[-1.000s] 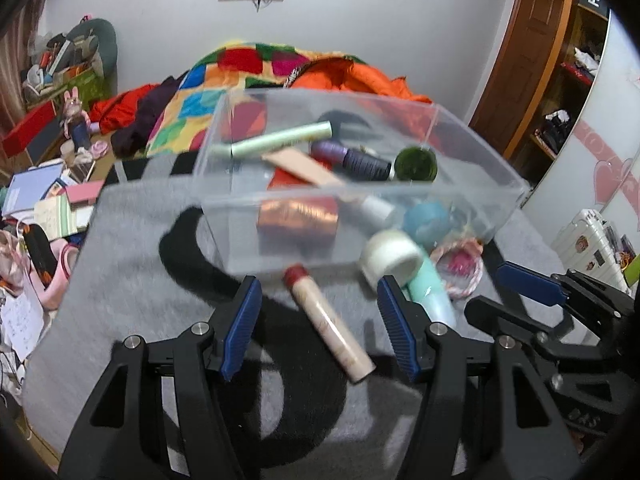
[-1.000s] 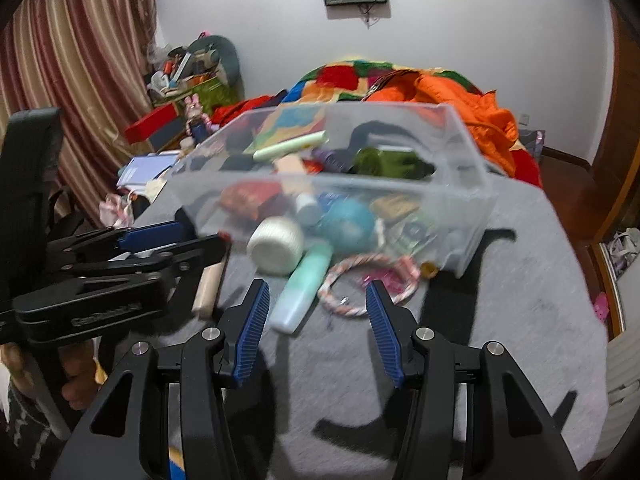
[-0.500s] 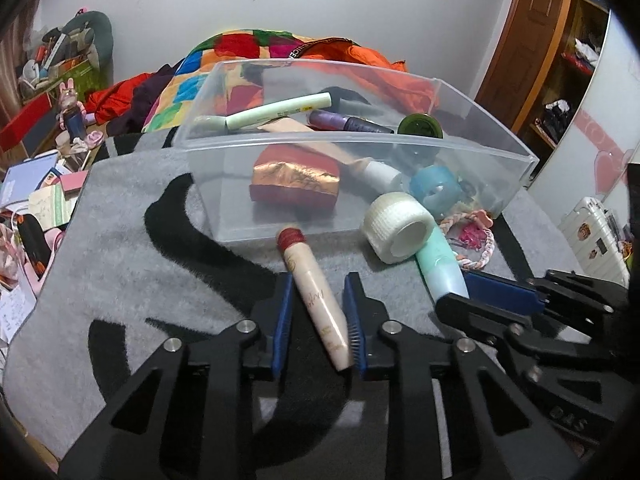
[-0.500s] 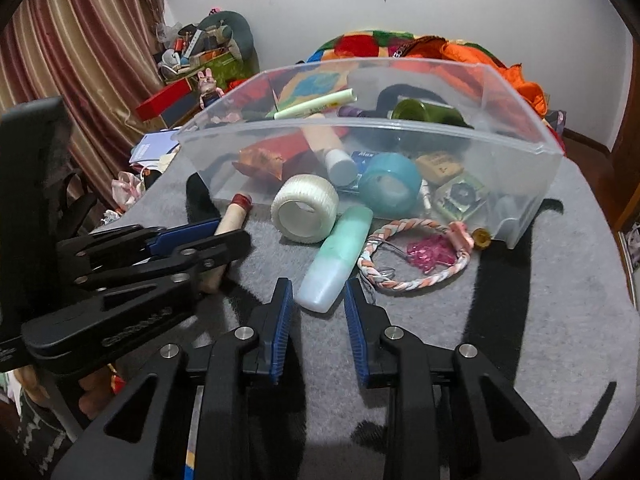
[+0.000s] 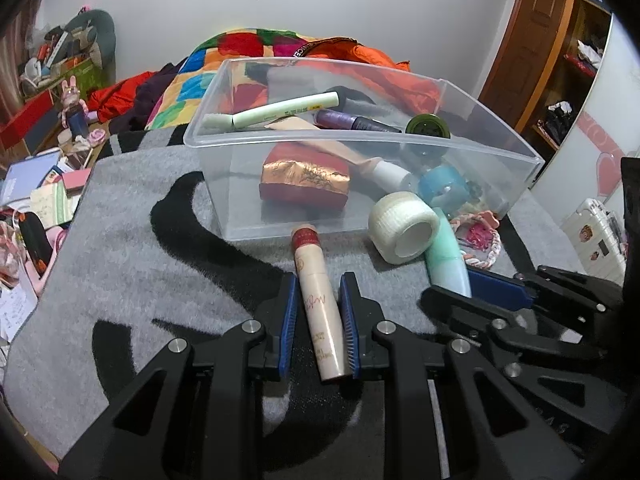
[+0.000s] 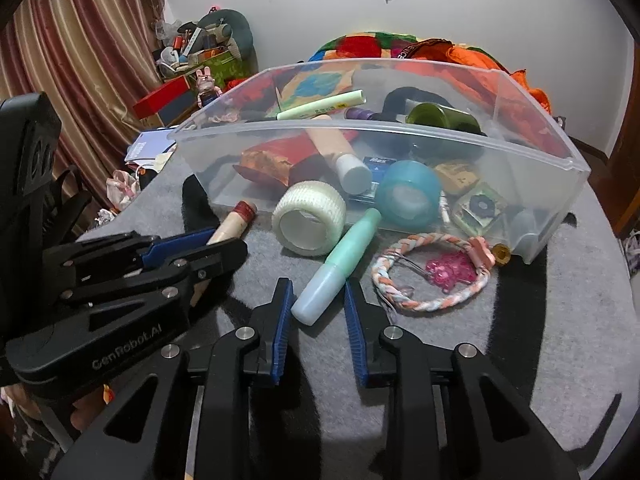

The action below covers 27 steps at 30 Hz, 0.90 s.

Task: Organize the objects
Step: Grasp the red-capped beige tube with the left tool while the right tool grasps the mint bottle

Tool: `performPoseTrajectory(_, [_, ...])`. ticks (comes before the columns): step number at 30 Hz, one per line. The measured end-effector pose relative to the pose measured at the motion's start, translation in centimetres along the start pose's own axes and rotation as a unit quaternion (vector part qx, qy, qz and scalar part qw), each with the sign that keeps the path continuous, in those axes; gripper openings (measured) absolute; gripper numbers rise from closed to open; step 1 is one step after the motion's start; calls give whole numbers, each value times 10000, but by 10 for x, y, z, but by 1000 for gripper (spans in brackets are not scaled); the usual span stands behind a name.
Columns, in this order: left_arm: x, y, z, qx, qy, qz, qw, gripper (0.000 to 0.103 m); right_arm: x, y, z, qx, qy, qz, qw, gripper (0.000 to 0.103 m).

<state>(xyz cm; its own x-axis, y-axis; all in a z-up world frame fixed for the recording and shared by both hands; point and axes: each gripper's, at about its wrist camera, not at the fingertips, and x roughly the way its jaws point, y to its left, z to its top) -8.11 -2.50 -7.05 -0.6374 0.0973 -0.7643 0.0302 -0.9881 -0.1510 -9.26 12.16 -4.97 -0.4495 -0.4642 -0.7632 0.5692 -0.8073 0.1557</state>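
- Room: cluttered bedroom, patchwork quilt (image 5: pixel 224 68) behind; grey-and-black worktop (image 5: pixel 132 264) carries everything listed.
- Clear plastic bin (image 6: pixel 552 160), one, standing at the far side of the worktop, already part-filled: one pale green tube, one purple tube, one dark green jar, one red-and-gold packet, one blue tape roll, with smaller pieces too jumbled to count.
- Loose in front of the bin, four items: one white tape roll (image 6: pixel 309 216), one braided cord loop (image 6: pixel 430 270), one mint bottle (image 6: pixel 340 268), one beige tube (image 5: pixel 318 308) with a red cap.
- Left gripper (image 5: pixel 318 324): jaws pinching the beige tube along its body. Lift it level and clear the bin's near wall before you release.
- Right gripper (image 6: pixel 316 316): jaws spread either side of the mint bottle's base, not yet touching. Centre them further up the body before you squeeze; it looks smooth and likely to slip or roll against the tape roll it touches.
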Motion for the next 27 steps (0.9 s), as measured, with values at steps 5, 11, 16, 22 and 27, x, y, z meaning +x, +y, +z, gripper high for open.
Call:
performPoseTrajectory(5, [-9,2,-11,109,-9,-95,9999,14,-14,-11,-12,-91,44,15,9999,23])
performPoseTrajectory(11, [-27,7,-28,221,14,-339,9992,14,-36,-23,-33,-194,101,-13,9998,13])
performPoseTrajectory(16, [-27,5,-27,255,65,-336,9991,14,-42,-32,-34,-66,130,48,9999,13])
performPoseTrajectory(22, [-16,-1,-18,325,75,-211,9992,15,-30,-27,-24,-55,134,3,9999,25])
performPoseTrajectory(27, [-9,-4,-13,319,-11,-72,9995,14,-20,-25,-16,-72,85,-92,9999,24])
